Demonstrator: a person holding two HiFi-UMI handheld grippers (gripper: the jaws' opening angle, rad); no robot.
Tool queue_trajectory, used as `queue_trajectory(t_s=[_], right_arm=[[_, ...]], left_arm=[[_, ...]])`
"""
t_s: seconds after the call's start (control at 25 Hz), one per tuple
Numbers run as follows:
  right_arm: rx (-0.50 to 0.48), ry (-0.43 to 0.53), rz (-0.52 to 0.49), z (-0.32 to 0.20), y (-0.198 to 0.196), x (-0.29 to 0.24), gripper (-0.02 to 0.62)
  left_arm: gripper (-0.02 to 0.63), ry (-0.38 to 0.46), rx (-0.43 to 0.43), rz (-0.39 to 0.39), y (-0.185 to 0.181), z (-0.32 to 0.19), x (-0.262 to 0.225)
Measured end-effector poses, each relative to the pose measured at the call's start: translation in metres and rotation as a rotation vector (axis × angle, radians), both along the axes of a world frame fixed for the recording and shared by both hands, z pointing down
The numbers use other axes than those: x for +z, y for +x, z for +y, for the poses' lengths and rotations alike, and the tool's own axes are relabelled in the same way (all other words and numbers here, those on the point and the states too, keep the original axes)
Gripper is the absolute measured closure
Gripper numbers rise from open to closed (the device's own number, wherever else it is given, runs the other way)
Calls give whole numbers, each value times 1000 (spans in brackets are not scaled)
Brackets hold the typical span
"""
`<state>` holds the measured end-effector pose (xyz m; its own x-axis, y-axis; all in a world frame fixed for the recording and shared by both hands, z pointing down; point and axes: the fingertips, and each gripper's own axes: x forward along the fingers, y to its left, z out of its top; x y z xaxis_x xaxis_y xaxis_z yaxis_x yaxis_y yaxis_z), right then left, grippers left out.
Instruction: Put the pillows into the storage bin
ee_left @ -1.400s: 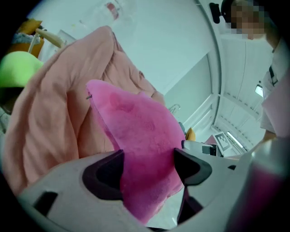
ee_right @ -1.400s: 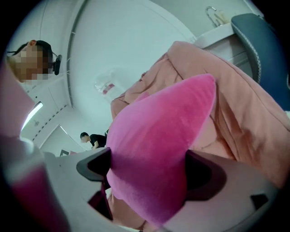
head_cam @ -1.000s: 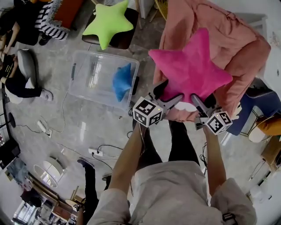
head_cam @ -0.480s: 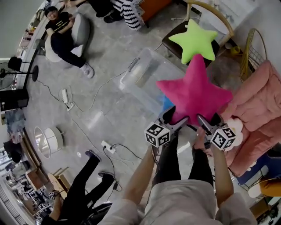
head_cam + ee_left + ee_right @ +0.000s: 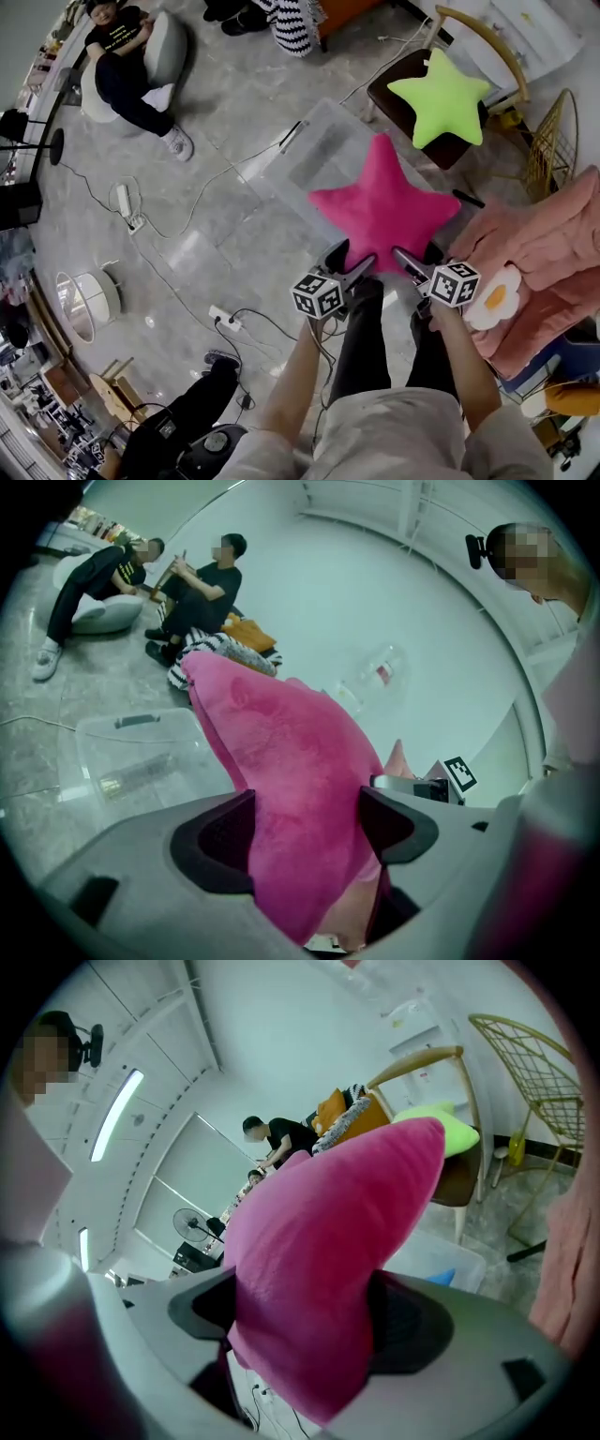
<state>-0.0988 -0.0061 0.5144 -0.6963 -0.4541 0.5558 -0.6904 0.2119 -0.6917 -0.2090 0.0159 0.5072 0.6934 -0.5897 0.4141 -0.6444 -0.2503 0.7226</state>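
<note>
Floor (image 5: 234, 187): grey polished stone, with loose cables and a white power strip (image 5: 223, 319) lying on it. A clear plastic storage bin (image 5: 314, 155) stands on the floor, lid off. Beyond it, a chair (image 5: 398, 80) with a dark seat and a curved wooden back carries a green star pillow (image 5: 441, 94). A gold wire chair (image 5: 548, 141) stands to the right, next to a heap of pink fabric (image 5: 553, 253) with an egg-shaped plush (image 5: 492, 298) at its edge. Persons (image 5: 127, 70) sit at the far left on a pale beanbag. The pink star pillow (image 5: 384, 211) is plush, five-pointed, evenly magenta and held flat-on towards the head camera, off the floor. In the head view it overlaps the near end of the bin. The left gripper (image 5: 352, 261) pinches one lower point of the star, with both pads pressed into the fabric. The right gripper (image 5: 417, 256) clamps the neighbouring lower point. Its jaws have just been closing, with the pillow between them.
</note>
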Motion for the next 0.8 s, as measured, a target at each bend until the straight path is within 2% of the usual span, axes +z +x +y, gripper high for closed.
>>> queue_trajectory(t_s=[0.36, 0.6, 0.8], right_arm=[[25, -88, 28, -12, -20, 61, 187], [6, -145, 86, -2, -21, 101, 192], [26, -208, 75, -2, -27, 132, 195]], left_arm=[[253, -57, -2, 38, -23, -15, 63], [253, -106, -33, 86, -25, -3, 107], [253, -138, -50, 66, -34, -5, 134]])
